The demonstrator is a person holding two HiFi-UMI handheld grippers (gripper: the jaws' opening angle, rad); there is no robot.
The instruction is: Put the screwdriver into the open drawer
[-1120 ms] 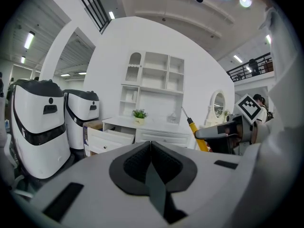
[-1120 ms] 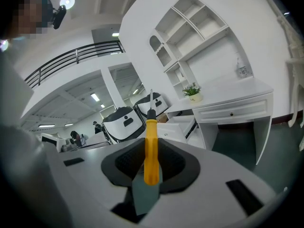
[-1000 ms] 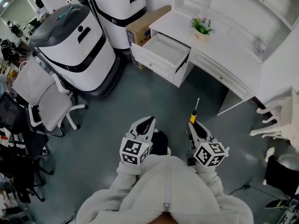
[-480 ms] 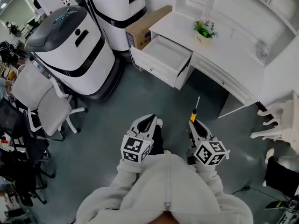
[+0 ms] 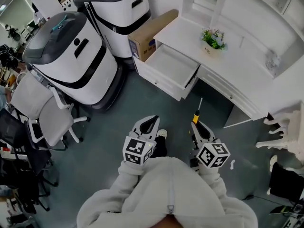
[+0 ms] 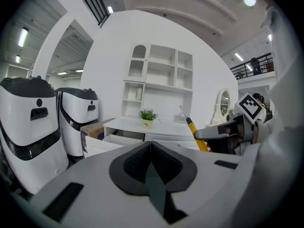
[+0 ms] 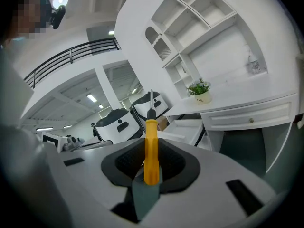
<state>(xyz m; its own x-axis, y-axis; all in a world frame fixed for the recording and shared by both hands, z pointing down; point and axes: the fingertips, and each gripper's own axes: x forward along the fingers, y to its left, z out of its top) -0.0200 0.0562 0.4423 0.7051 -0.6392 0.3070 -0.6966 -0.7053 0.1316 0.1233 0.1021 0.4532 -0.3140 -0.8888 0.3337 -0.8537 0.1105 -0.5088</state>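
Head view from above, gripper views low, open drawer (image 5: 175, 63) shared.

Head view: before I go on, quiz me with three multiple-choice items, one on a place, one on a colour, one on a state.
1. Where is the yellow-handled screwdriver?
A. on the floor
B. between the fingers of the right gripper
C. on the desk top

2. What colour is the cardboard box next to the white desk drawer?
A. green
B. black
C. brown

3. That drawer is:
A. pulled open
B. shut
C. lifted out onto the floor

Answers:
1 B: the right gripper view shows the fingers clamped on the handle, shaft pointing ahead.
2 C: the head view shows plain brown card.
3 A: the head view looks down into its bare inside.
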